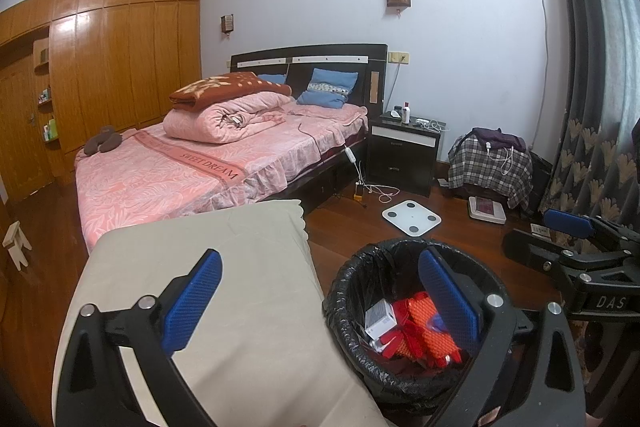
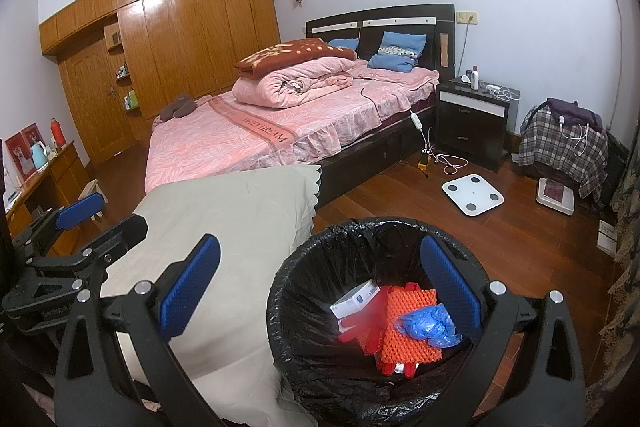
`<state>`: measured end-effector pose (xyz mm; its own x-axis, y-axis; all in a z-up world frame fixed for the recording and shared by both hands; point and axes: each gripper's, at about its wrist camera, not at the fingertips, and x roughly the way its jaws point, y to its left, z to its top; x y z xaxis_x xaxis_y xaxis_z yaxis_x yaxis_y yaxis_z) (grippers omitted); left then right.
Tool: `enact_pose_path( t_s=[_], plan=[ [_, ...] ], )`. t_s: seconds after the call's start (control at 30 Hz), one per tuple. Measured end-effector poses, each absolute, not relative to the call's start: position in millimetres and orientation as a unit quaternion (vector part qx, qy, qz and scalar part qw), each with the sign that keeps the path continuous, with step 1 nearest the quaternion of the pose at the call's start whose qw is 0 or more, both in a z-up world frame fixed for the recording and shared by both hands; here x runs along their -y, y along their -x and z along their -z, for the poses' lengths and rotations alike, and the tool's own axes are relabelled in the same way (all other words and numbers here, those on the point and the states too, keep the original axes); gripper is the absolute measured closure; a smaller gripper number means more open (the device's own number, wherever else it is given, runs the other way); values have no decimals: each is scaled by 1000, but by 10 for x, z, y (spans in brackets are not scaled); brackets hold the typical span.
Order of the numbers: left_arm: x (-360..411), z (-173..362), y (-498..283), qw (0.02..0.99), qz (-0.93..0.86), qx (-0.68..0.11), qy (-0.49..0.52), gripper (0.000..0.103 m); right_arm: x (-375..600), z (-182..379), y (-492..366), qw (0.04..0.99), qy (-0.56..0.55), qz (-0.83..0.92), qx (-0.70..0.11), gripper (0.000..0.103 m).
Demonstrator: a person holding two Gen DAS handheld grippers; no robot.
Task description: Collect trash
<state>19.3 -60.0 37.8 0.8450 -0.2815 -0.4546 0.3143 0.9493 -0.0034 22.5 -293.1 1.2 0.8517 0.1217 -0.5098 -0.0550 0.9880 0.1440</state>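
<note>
Bedroom floor (image 2: 400,183) holds a lined bin (image 2: 304,287) beside a cloth-covered table (image 2: 240,219). Both grippers, left (image 1: 320,303) and right (image 2: 320,291), hover above it, fingers apart and empty. Inside lie a box (image 2: 354,299), orange mesh (image 2: 408,323) and a blue glove (image 2: 426,325).

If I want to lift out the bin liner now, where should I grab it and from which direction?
Grip the black liner at its bunched fold over the trash bin's rim, probably on the side away from the beige-covered surface, coming down from above. The plastic is loose and crinkled there, so fingers can pinch it; the rubbish lies lower inside.
</note>
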Motion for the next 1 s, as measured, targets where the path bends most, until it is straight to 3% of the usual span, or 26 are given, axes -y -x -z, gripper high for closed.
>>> enact_pose_path(
  t_s=[1.0],
  plan=[
    [597,-370,-175,959,155,-232,-36,6,2926,-19,-233,960,-62,-47,-270,6]
  ],
)
